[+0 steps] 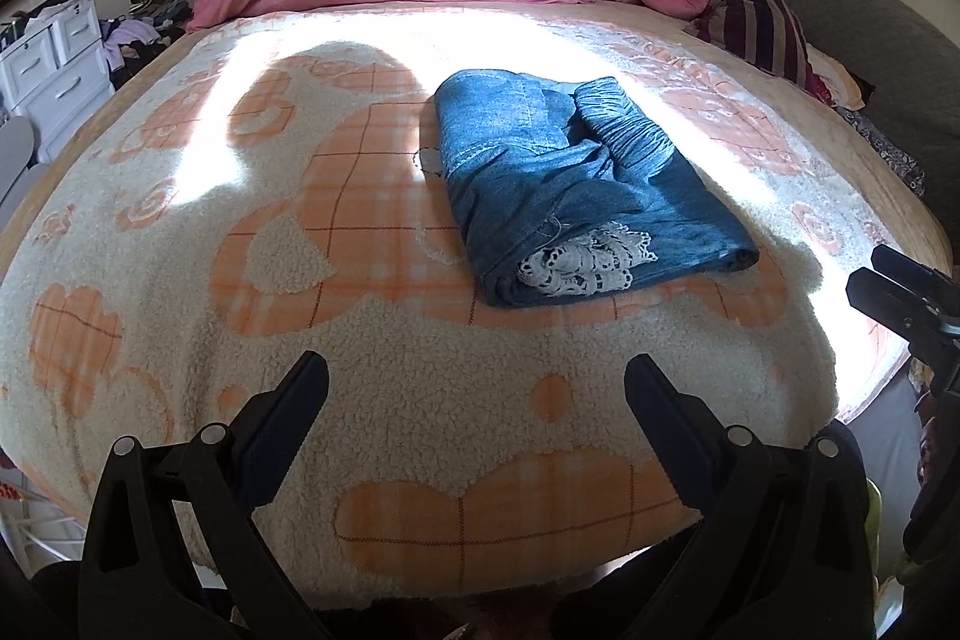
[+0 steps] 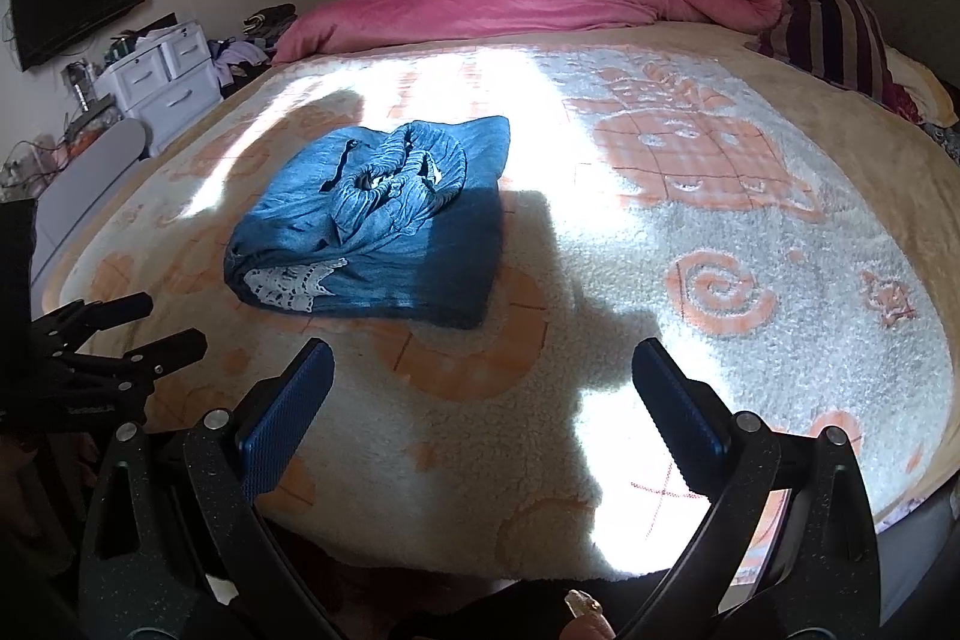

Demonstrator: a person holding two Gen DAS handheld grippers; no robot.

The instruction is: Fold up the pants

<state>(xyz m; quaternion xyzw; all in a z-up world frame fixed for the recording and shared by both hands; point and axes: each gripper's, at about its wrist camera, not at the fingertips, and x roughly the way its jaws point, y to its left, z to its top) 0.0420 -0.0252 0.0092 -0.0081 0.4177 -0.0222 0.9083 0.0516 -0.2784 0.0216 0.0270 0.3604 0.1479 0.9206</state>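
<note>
A compact folded bundle of blue denim pants (image 1: pixel 576 184) with a white lace trim (image 1: pixel 585 265) is seen right of centre in the left wrist view and left of centre in the right wrist view, lying on the cream and orange fleece blanket (image 1: pixel 420 400). The left gripper (image 1: pixel 477 400) is held spread apart and empty at the bottom of its frame, well short of the bundle; the right gripper (image 2: pixel 483 376) is likewise released and holds nothing. The folding is judged essentially complete. If tidying is wanted, the gathered waistband (image 2: pixel 399 172) on top would best be pressed flat and the lace tucked under, with edges squared gently so the layers are not dragged loose.
</note>
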